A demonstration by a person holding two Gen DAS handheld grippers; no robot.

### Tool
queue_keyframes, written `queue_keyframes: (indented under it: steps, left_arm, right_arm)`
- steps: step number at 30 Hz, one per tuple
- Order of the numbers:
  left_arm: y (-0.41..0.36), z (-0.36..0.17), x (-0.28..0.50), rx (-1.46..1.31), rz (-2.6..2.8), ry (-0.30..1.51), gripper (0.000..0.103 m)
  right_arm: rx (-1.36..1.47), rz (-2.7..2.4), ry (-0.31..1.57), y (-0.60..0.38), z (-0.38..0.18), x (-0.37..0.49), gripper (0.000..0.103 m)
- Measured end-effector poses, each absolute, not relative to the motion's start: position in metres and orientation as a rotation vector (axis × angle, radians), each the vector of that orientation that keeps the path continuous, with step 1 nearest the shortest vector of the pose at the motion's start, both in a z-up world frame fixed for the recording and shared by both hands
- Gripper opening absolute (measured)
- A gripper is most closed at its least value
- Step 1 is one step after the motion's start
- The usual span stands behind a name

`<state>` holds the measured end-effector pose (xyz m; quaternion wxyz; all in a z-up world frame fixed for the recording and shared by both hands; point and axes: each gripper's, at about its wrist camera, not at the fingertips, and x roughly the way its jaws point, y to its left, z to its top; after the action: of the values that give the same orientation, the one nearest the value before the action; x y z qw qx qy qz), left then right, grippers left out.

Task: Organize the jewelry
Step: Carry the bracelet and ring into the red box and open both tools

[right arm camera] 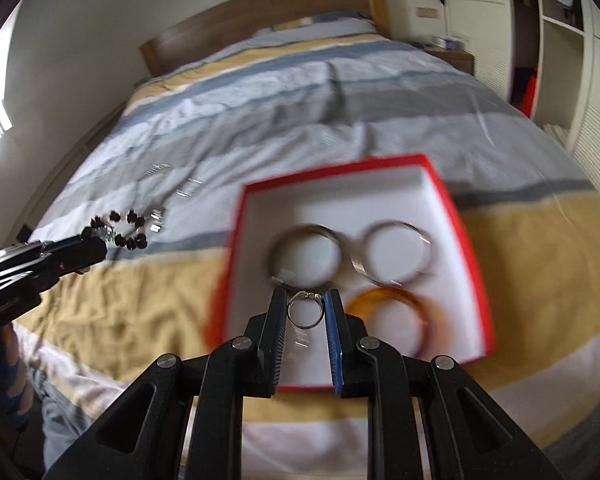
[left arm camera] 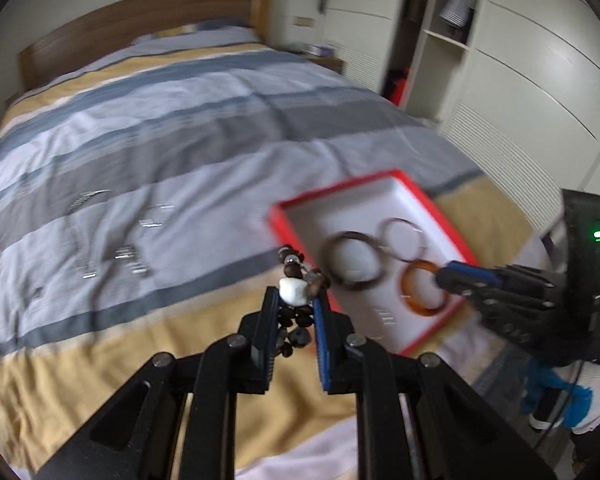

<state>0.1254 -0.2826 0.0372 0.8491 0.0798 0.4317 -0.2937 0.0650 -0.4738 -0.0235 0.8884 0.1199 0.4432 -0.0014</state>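
My left gripper (left arm camera: 296,300) is shut on a beaded bracelet (left arm camera: 294,292) of dark beads with one white bead, just left of a red box (left arm camera: 296,200) with a white inside. The same gripper (right arm camera: 96,242) and bracelet (right arm camera: 120,232) show at the left of the right wrist view. My right gripper (right arm camera: 305,304) is shut on a silver ring (right arm camera: 305,312) over the near part of the red box (right arm camera: 432,168). In the box lie two dark metal bangles (right arm camera: 306,254) (right arm camera: 396,252) and an amber bangle (right arm camera: 396,312). In the left wrist view the right gripper (left arm camera: 444,276) reaches over the amber bangle (left arm camera: 422,292).
The box sits on a bed with a striped yellow, grey and blue cover (right arm camera: 340,92). Several small silver pieces of jewelry (left arm camera: 120,256) lie loose on the cover to the left. A wooden headboard (right arm camera: 260,12) stands at the far end, white wardrobes (left arm camera: 520,60) on the right.
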Motion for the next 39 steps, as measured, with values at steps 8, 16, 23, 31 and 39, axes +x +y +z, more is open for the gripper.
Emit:
queue_keyframes:
  steps: [8, 16, 23, 31, 39]
  left_arm:
    - [-0.354, -0.01, 0.117, 0.269, -0.708, 1.002, 0.015]
    - [-0.375, -0.05, 0.116, 0.333, -0.732, 1.072, 0.015]
    - [-0.372, -0.066, 0.117, 0.339, -0.718, 1.103, 0.016]
    - [-0.374, -0.064, 0.114, 0.354, -0.725, 1.105, 0.019]
    - [-0.368, -0.049, 0.103, 0.358, -0.725, 1.07, 0.029]
  right_arm:
    - [0.214, -0.043, 0.995, -0.494, -0.059, 0.061, 0.019]
    - [0.142, -0.031, 1.019, -0.491, -0.069, 0.066, 0.019]
    - [0.098, -0.019, 1.044, -0.491, -0.075, 0.07, 0.019]
    - [0.081, -0.033, 1.06, -0.488, -0.074, 0.072, 0.021]
    - [0.082, -0.051, 1.054, -0.488, -0.066, 0.066, 0.026]
